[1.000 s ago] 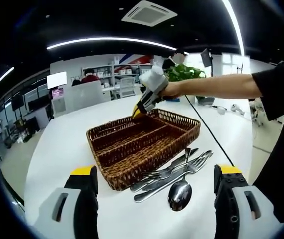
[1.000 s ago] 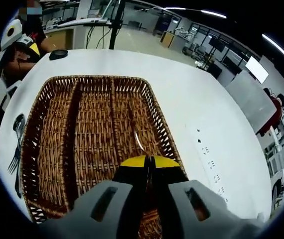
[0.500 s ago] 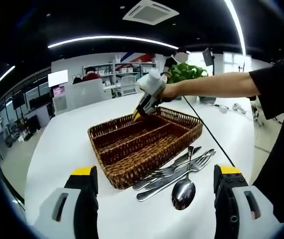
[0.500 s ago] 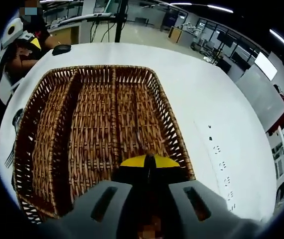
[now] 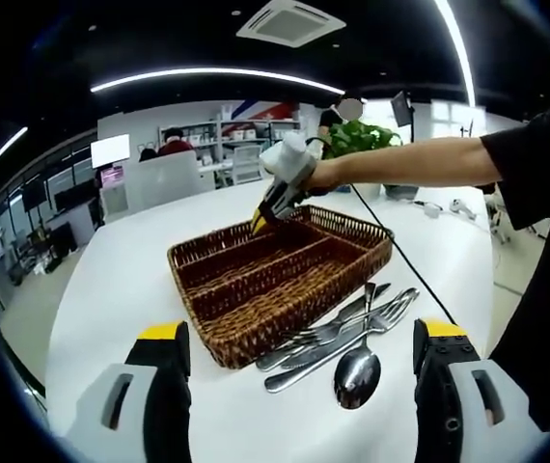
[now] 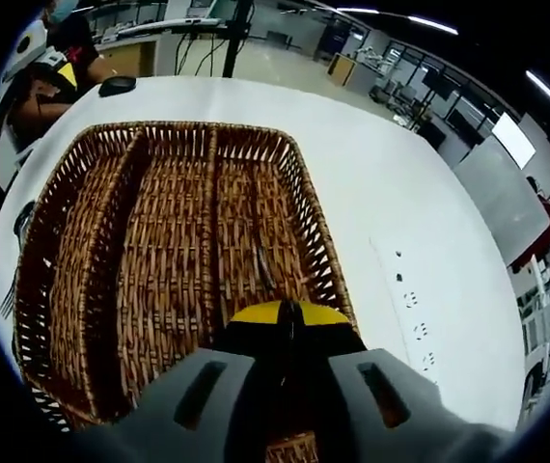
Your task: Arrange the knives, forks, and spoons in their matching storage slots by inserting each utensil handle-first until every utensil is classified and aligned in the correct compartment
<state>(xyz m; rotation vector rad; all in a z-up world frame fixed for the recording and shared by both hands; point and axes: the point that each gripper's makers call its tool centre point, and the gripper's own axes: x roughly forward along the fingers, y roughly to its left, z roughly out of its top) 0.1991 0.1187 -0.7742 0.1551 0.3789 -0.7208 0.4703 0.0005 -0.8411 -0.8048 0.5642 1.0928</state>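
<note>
Holding our right gripper [image 6: 280, 311] pinched on a thin utensil [image 6: 265, 273] over the basket [image 5: 285, 275], left gripper [image 5: 299, 342] wide open, empty; remaining cutlery [image 5: 338, 333] waits on the table [image 5: 111, 289] beside it.

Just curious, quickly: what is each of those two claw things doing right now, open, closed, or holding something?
Left gripper: open, holding nothing.
Right gripper: shut over the brown woven wicker basket; whether it holds anything cannot be told.
</note>
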